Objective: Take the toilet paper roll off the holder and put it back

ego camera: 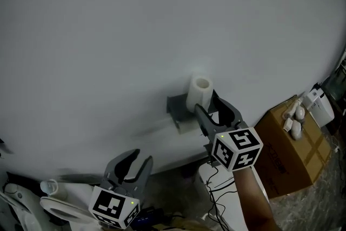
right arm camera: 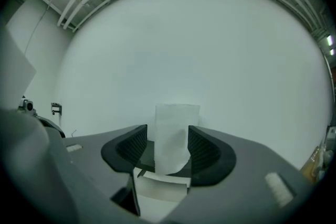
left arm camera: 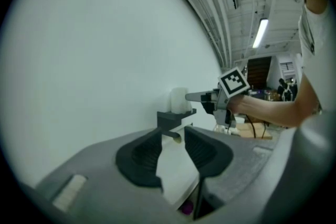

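A white toilet paper roll [ego camera: 199,93] stands upright on a grey wall-mounted holder [ego camera: 177,107] against the white wall. My right gripper [ego camera: 208,105] reaches in from below with one jaw on each side of the roll. In the right gripper view the roll [right arm camera: 176,136] fills most of the space between the jaws and a slim gap shows at the left pad, so my right gripper [right arm camera: 168,139] is open. My left gripper [ego camera: 139,158] hangs lower left, open and empty. From the left gripper view, the roll [left arm camera: 179,99], holder [left arm camera: 170,119] and right gripper [left arm camera: 193,96] lie ahead.
A cardboard box [ego camera: 292,143] with white items on top stands at the right. A toilet [ego camera: 59,208] sits at the lower left. Cables hang by a white unit [ego camera: 219,184] under my right arm [left arm camera: 273,110]. The wall is bare around the holder.
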